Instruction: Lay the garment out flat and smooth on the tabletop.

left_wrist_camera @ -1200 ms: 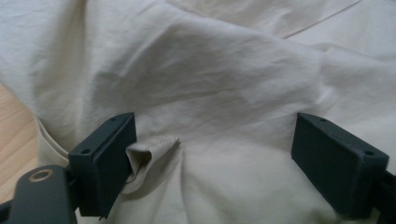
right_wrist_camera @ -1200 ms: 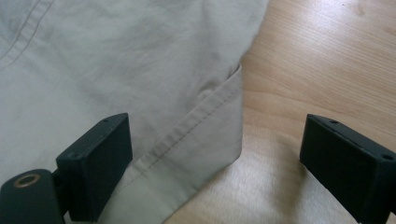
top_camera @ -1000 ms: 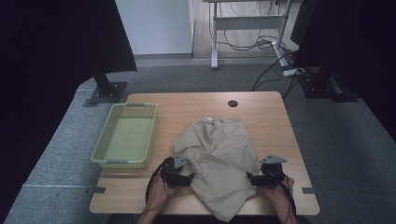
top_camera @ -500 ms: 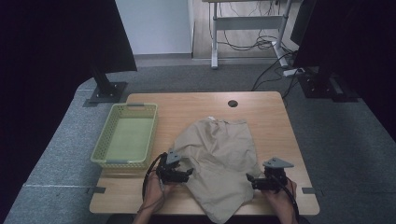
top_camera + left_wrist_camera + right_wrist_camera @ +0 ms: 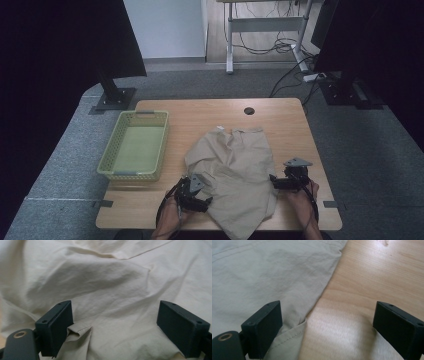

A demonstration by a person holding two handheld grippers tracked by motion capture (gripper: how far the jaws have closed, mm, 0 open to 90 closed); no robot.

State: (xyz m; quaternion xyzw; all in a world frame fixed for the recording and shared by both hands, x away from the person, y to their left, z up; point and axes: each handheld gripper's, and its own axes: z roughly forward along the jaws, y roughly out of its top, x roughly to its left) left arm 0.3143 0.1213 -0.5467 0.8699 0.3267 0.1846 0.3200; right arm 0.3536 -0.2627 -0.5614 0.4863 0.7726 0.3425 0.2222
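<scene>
Both the left claw [image 5: 206, 201] and right claw [image 5: 272, 181] gape open beside beige trousers [image 5: 235, 170] at the worktop's [image 5: 210, 112] lower centre.

From up here I see a beige garment [image 5: 235, 177] spread crumpled over the near half of the wooden surface [image 5: 200, 115], its lower edge hanging past the front rim. My left gripper [image 5: 196, 192] sits at the cloth's left edge, my right gripper [image 5: 287, 180] at its right edge, 1 hand behind each. A green basket [image 5: 107, 167] stands left, apart from the cloth.
</scene>
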